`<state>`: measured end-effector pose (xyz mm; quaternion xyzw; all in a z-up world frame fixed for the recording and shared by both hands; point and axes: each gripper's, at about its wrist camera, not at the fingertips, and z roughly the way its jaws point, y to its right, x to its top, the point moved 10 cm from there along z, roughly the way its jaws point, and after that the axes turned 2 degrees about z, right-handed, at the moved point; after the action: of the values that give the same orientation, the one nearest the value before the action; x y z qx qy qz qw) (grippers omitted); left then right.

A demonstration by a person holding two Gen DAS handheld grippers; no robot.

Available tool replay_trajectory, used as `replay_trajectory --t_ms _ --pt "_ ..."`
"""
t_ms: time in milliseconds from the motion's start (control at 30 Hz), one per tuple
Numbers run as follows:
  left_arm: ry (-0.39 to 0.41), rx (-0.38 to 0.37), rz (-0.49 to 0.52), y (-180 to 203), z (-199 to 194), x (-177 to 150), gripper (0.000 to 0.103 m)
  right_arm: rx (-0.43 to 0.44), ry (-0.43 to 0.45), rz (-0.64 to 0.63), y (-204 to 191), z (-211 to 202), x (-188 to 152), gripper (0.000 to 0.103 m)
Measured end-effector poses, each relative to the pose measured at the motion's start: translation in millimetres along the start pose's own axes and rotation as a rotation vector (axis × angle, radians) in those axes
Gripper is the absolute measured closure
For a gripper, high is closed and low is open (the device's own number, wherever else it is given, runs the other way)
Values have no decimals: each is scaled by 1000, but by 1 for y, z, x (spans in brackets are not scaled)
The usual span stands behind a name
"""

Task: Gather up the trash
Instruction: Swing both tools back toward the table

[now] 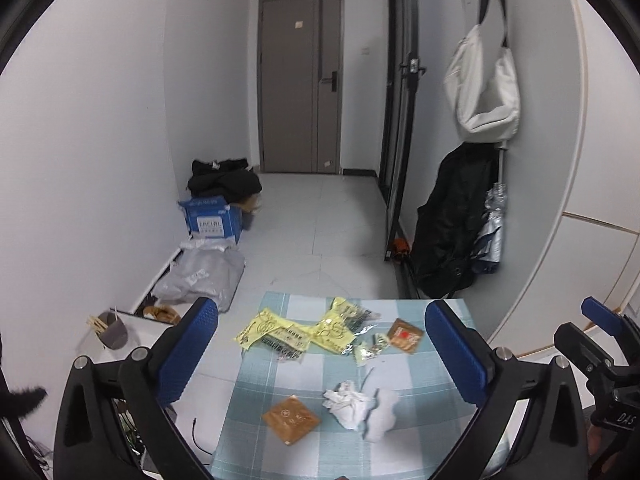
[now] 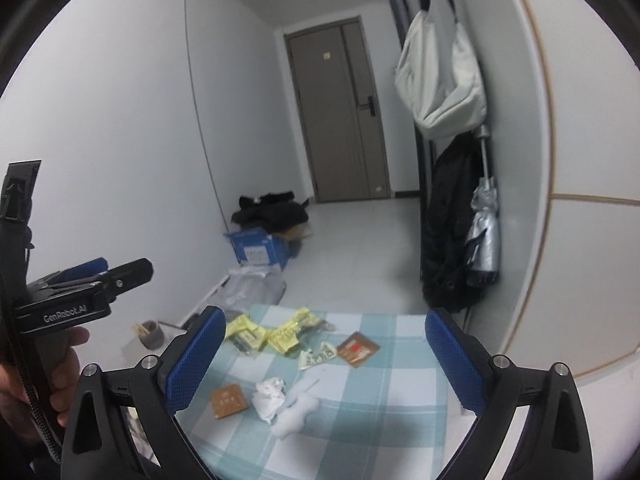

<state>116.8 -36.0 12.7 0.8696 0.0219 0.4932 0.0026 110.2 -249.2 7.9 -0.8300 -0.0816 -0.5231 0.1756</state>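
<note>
Both claws, left [image 1: 322, 354] & right [image 2: 325, 354], gape empty over tabletop [image 1: 256, 368]; start w/ tissue [image 1: 347, 402], pinch its bulk, approach low

table [image 1: 420, 440]: near end cut off below the left gripper [image 1: 322, 354]
blue box [image 1: 212, 222]: words too blurry to read

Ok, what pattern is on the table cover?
A pale blue-green and white check on the table cover, clearest from the left wrist.

Wrappers [image 1: 288, 330] and crumpled tissue [image 1: 348, 400] litter the checked tablecloth [image 1: 400, 452].
</note>
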Motion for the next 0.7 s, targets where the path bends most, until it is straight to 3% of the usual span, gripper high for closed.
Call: replay_trajectory --t_ms 167,367,500,700 --pt "-80 -41 -41 -18 29 -23 1 27 -65 -14 -10 34 -19 2" --pt "-155 -77 -44 -33 57 -53 1 56 -203 -53 -20 85 -49 2" --pt "-222 -89 -92 -47 75 -64 1 109 -316 -74 -33 118 -78 2" --pt "-294 -114 -149 -67 92 -74 1 174 -501 -210 -61 165 -130 4"
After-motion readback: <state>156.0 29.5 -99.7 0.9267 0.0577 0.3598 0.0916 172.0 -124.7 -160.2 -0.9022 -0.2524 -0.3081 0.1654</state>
